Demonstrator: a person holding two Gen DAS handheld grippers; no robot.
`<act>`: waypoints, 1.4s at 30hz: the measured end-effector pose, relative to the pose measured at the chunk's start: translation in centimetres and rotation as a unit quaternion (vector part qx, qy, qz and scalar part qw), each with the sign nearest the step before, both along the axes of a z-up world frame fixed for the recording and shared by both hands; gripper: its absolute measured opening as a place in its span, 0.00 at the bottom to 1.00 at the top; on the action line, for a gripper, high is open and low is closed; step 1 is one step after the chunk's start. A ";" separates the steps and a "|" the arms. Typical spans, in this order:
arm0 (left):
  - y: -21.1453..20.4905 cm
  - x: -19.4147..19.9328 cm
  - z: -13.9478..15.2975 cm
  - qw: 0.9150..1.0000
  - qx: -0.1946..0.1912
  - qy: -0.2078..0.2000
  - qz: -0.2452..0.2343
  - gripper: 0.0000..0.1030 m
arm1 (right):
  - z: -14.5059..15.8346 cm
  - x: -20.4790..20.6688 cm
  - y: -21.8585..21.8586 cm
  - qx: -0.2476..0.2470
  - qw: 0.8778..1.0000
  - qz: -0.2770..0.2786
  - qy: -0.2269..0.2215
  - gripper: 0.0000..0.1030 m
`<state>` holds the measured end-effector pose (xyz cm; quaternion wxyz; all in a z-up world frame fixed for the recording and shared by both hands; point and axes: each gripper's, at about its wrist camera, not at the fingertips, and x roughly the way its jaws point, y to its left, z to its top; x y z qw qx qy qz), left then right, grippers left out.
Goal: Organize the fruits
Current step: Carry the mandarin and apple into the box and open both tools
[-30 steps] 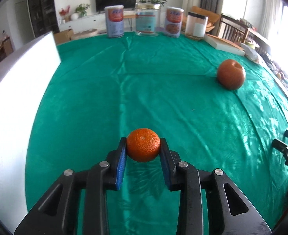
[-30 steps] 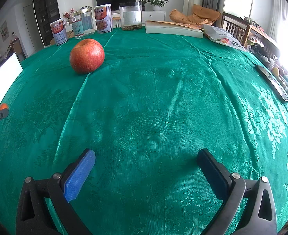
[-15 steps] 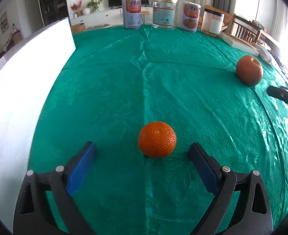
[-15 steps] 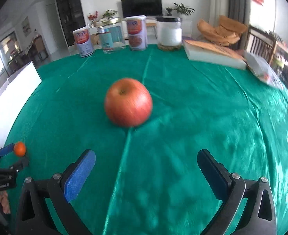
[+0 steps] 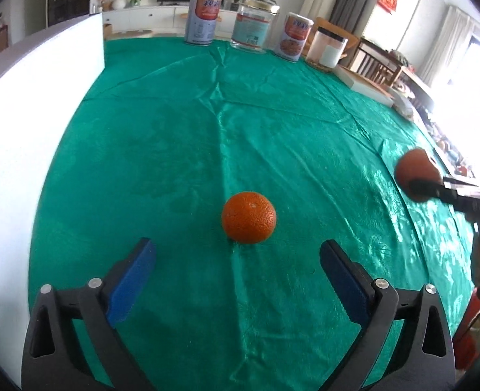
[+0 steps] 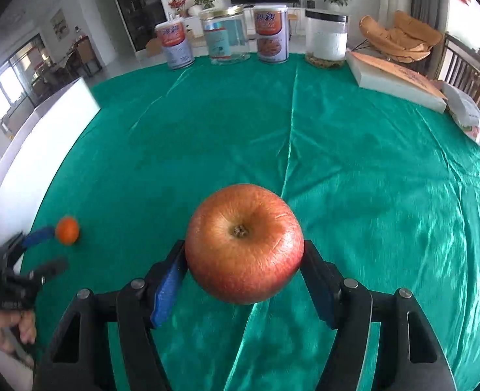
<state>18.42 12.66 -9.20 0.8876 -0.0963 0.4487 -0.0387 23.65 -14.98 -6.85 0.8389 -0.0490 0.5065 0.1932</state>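
- Gripping the apple now, the right gripper has clenched on it; half a second ago those jaws stood wide with the apple lying ahead of them on the cloth.
- Blue pads press its two flanks, stem dimple turned toward the camera, and the fruit sits right between the tips.
- Whether the apple has left the green tablecloth yet, I cannot tell from here.
- Over on the other side, the left gripper hangs released, both fingers spread wide.
- The orange rests on the cloth just ahead of those open tips, about midway between them, touching neither; a second ago it was pinched in that gripper, so it has been set down.
- From the left camera the apple shows far off to the right, with the other tool's dark finger across it.
- From the right camera the orange sits well off to the left, just beyond the left tool's tips.
- Beyond both tools, at the far edge, stand tins, a glass jar and a white-filled canister, well clear of the fruit.
- My reading: one fruit is placed, the second is in hand, and the apple looks bound for a spot beside the orange.
- Watch for a roll when it is let go; round fruit on slick cloth.
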 end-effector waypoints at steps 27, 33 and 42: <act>5.2 -6.9 14.1 0.988 -0.123 -0.086 0.035 0.29 | 5.9 -2.2 4.2 0.094 0.991 0.065 0.074 0.65; 17.8 -9.8 20.6 0.977 -0.084 -0.123 0.154 0.30 | 15.4 -2.9 19.8 0.170 0.964 0.201 0.035 0.66; 30.1 -4.4 9.7 0.957 -0.049 0.044 0.281 0.30 | 10.9 -3.5 42.8 0.018 0.955 0.294 0.021 0.66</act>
